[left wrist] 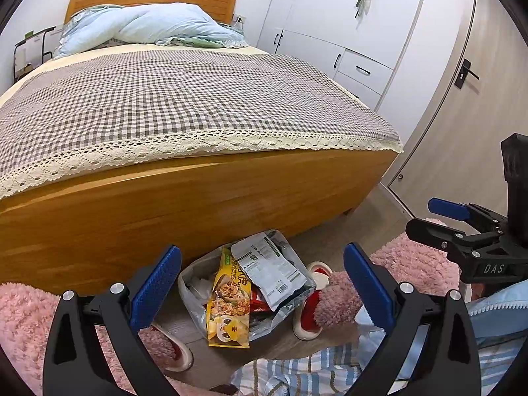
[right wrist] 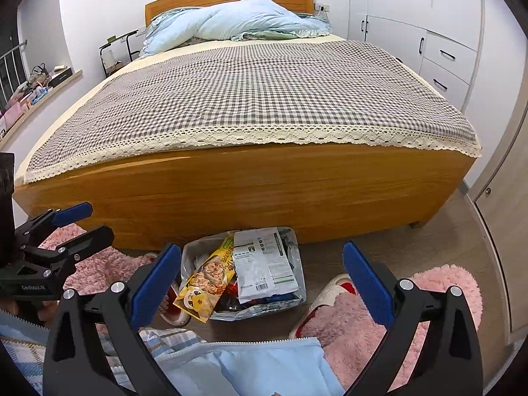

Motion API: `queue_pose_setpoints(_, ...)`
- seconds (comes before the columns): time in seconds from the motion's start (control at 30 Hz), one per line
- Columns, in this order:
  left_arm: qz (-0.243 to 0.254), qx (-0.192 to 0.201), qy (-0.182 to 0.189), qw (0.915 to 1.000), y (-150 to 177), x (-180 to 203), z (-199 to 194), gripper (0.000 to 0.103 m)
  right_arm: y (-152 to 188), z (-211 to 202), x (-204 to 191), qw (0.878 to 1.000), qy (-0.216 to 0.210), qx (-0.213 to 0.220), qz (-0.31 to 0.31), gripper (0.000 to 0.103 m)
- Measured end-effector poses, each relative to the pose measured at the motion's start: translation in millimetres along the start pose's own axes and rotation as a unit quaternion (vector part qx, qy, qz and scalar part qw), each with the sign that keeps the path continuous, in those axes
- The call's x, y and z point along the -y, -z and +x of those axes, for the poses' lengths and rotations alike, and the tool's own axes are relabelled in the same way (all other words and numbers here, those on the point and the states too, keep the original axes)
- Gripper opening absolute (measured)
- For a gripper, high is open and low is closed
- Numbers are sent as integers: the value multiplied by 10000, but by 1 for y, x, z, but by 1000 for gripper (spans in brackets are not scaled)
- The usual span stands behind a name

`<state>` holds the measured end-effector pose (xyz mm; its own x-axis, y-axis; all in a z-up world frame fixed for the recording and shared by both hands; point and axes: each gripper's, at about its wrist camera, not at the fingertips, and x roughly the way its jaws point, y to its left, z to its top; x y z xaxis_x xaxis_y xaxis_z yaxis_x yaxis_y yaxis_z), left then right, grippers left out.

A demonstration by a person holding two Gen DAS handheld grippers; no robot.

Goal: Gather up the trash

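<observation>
Both grippers empty, jaws wide apart: left gripper (left wrist: 262,292), right gripper (right wrist: 262,292). Trash bag (right wrist: 290,300) sits on floor directly ahead and below both, against the bed (right wrist: 264,191); 2 wrappers, yellow (right wrist: 204,283) and grey (right wrist: 264,264), protrude. Judgement: lower 1 gripper to bag rim, clamp film only, avoid slippers (right wrist: 325,297).

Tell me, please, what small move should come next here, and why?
Probably lower the left tool toward the bag of wrappers on the floor and grip its rim: both tools are open and empty, the bed looks tidy, and the yellow packet sticks out.
</observation>
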<state>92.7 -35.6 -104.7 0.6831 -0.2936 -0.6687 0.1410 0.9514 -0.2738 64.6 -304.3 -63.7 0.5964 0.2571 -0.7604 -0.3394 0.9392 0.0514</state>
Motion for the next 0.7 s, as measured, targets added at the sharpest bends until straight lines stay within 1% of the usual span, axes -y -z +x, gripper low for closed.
queue_pose_setpoints(0.47,-45,-20,22,10000,3,0,3,95,0,1,1,10000,-4,-6,-2,94)
queue_pose_setpoints(0.7,50,-16,24,10000,3,5,3,95,0,1,1,10000,-2,-8,-2,94)
